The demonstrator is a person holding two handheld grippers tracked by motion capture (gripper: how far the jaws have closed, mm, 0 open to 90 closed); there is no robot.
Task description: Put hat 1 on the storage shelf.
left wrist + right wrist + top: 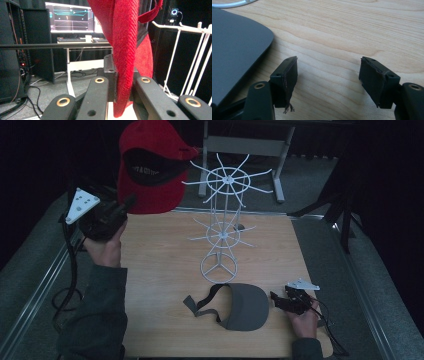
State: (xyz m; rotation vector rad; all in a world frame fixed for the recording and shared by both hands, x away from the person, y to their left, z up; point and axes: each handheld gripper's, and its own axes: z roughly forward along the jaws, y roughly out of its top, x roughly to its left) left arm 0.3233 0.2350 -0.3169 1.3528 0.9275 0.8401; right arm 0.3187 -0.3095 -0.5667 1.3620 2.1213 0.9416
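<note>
A red cap (150, 167) hangs in the air at the upper left, its brim pinched by my left gripper (127, 204). In the left gripper view the red brim (126, 62) runs down between the shut jaws. A white wire rack (223, 220) with spoked tiers stands at the table's middle, just right of the cap. A grey visor (244, 306) with a strap lies flat near the front edge. My right gripper (276, 299) rests low by the visor's right side, open; its view shows bare wood between the jaws and the visor's brim (234, 47) to the left.
The wooden table (165, 265) has metal rails along both sides. A grey stand (250, 145) sits behind the table. Beyond the cap in the left gripper view are a lit monitor (70, 17) and a desk. Cables (70, 285) trail from the left gripper.
</note>
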